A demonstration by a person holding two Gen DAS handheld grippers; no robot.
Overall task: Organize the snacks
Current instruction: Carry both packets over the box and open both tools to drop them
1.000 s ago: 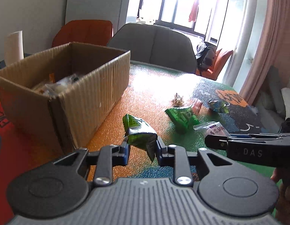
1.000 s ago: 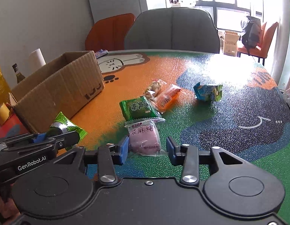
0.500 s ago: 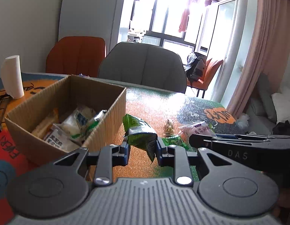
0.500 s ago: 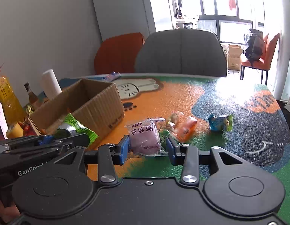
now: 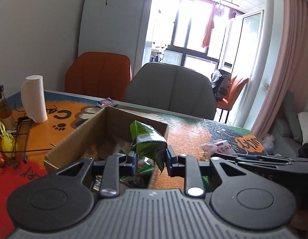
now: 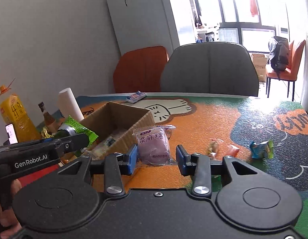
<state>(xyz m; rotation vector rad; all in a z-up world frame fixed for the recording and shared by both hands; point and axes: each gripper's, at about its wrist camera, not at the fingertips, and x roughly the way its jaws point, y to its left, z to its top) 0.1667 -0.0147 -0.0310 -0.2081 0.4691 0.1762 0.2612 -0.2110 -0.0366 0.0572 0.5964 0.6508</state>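
Observation:
My left gripper (image 5: 151,160) is shut on a green snack packet (image 5: 148,140) and holds it over the open cardboard box (image 5: 74,137), which has several snacks inside. The packet also shows in the right wrist view (image 6: 77,128). My right gripper (image 6: 157,159) is shut on a clear packet with a purple cake (image 6: 153,145), held in the air beside the box's right wall (image 6: 142,127). That purple packet (image 5: 219,149) shows in the left wrist view too.
Loose snacks lie on the colourful table mat: a blue packet (image 6: 261,149), an orange one (image 6: 232,150) and a small sweet (image 6: 213,146). A paper roll (image 5: 34,99), bottles (image 6: 16,117) and a yellow bag (image 5: 4,139) stand to the left. Two chairs (image 5: 170,91) stand behind the table.
Both grippers rose and moved left toward the box with their packets. The green packet went from over the table to above the box opening.

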